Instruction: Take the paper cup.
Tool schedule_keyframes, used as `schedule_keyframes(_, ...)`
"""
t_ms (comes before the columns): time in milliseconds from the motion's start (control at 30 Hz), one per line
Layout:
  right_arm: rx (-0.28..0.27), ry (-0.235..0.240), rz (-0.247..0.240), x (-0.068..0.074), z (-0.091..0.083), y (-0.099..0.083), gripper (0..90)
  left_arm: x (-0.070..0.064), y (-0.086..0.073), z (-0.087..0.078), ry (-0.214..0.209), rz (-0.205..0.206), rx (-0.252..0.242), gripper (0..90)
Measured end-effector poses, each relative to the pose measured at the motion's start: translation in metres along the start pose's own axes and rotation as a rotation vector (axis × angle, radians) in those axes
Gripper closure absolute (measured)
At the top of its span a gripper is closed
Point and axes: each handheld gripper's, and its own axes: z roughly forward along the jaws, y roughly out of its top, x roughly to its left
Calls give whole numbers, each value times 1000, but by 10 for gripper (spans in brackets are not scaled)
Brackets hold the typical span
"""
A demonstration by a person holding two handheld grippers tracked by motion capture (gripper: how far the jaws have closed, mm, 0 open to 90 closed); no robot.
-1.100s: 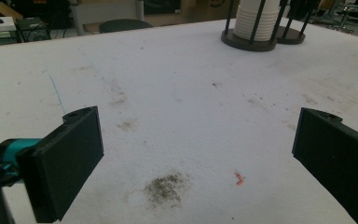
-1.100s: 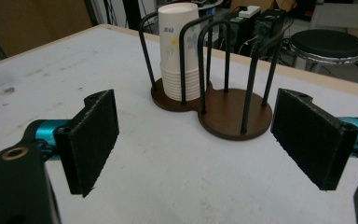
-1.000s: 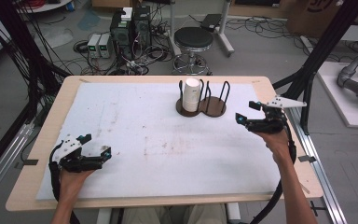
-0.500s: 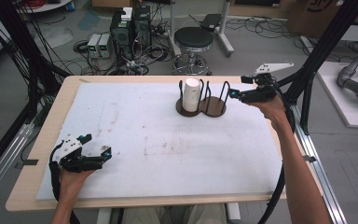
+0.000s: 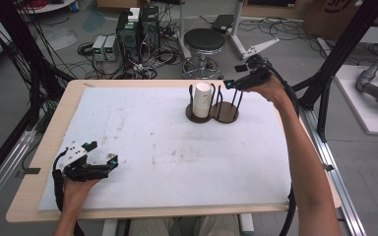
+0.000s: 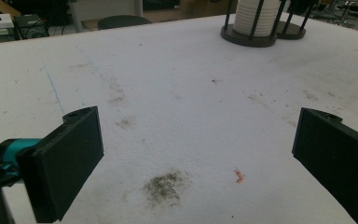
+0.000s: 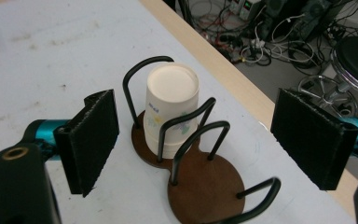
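A stack of upside-down white paper cups (image 5: 202,99) stands in the left half of a brown two-disc holder (image 5: 225,113) with black wire loops, at the back middle of the table. My right gripper (image 5: 234,76) hovers open just above and behind the holder's right half. In the right gripper view the cups (image 7: 172,107) and the bare right disc (image 7: 205,186) lie below, between the wide-apart jaws of the gripper (image 7: 203,135). My left gripper (image 5: 100,152) rests open at the front left, holding nothing. In the left gripper view the left gripper (image 6: 196,158) faces the cups (image 6: 257,16) far ahead.
A white mat (image 5: 152,137) with dark smudges covers the wooden table (image 5: 34,196). Behind the table stand a black stool (image 5: 204,42) and electronics boxes with cables (image 5: 138,27). Black frame posts (image 5: 334,64) rise on the right.
My right gripper has moved from the table's right edge back and leftward to hover over the cup holder. The left gripper has stayed in place.
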Motion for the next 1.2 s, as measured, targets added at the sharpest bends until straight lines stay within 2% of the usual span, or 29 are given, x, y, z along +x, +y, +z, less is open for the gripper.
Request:
schedule_keyframes(200,75,27,-64,-1,18,32,155,0,0,0,0,-6,-5,18)
schedule_keyframes(333,119,60,-88,-1,31,42,155,0,0,0,-1,-1,-2,18)
schedule_keyframes(400,156,61,-98,0,40,45,155,0,0,0,-1,-2,-3,18)
schedule_keyframes(600,262,93,-127,2,65,50,155,0,0,0,0,0,0,18)
schedule_keyframes(633,262,94,-140,3,68,50,156,0,0,0,0,-2,-2,18)
schedule_keyframes(700,271,102,-134,3,75,50,156,0,0,0,0,-1,-3,18)
schedule_keyframes(800,307,102,-142,4,86,48,156,-1,0,0,-1,-1,-1,18)
schedule_keyframes(1200,353,121,-161,5,111,45,164,-1,0,1,1,7,5,18)
